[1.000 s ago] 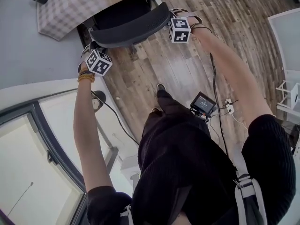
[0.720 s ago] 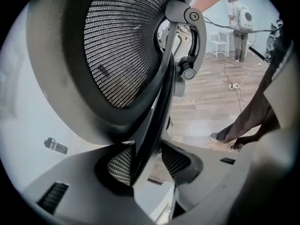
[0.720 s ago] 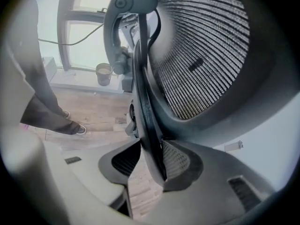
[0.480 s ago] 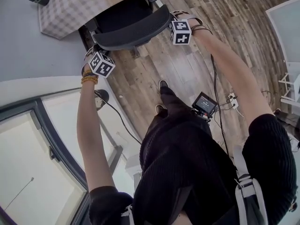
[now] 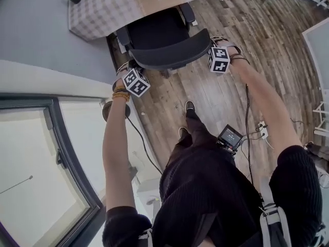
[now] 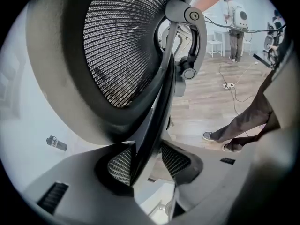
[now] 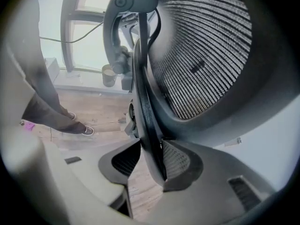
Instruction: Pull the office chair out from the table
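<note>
Looks mid-pull: left gripper [image 5: 129, 66] and right gripper [image 5: 209, 46] are each clamping one end of the office chair [image 5: 157, 32] backrest [image 5: 169, 55] rim, seat is sitting right at the table [image 5: 97, 9] edge, so next is calling for an even rearward draw on both grips

Left gripper [image 6: 147, 162] clamped on the office chair [image 6: 117, 50] by its backrest rim.
The black rim [image 6: 157, 107] of the mesh backrest runs down between the two jaws, with their ribbed pads [image 6: 120, 165] pressed to either side of it. Above the jaws the grey mesh fills the upper left, and just right of it rises the back support arm [image 6: 187, 13] with a round pivot bolt. Right of the jaws lies wooden floor [image 6: 211, 107], with a trousered leg and shoes [image 6: 212, 136] near. Far beyond are a cable [image 6: 239, 78] and a standing person [image 6: 236, 25].
</note>
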`<act>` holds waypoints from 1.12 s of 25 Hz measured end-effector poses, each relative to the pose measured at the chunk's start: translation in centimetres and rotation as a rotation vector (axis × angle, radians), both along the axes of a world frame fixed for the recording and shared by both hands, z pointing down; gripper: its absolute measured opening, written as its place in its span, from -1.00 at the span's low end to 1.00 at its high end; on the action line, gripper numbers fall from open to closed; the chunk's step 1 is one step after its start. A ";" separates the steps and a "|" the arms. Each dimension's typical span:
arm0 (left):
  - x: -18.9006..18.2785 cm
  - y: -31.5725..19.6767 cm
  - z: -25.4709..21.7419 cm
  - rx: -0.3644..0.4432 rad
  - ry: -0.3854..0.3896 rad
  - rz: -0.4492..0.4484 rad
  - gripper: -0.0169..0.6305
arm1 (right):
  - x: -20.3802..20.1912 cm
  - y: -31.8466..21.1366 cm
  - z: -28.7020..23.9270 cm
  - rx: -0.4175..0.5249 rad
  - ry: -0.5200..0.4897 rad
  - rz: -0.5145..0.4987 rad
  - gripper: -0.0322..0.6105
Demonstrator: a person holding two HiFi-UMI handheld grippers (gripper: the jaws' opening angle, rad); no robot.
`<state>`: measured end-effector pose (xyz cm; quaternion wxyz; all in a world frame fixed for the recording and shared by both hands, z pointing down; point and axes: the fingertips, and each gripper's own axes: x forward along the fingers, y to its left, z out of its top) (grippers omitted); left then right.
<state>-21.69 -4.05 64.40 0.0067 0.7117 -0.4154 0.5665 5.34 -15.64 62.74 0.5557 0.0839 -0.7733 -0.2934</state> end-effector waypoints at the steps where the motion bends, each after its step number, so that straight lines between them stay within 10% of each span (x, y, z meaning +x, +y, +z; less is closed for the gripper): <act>1: 0.2 0.5 -0.1 0.003 -0.002 0.003 -0.40 | 0.2 0.5 -0.1 0.002 -0.002 0.002 -0.46; 28: 5.3 6.5 -0.3 0.011 0.011 -0.060 -0.40 | 4.8 5.0 0.1 0.028 0.013 0.046 -0.42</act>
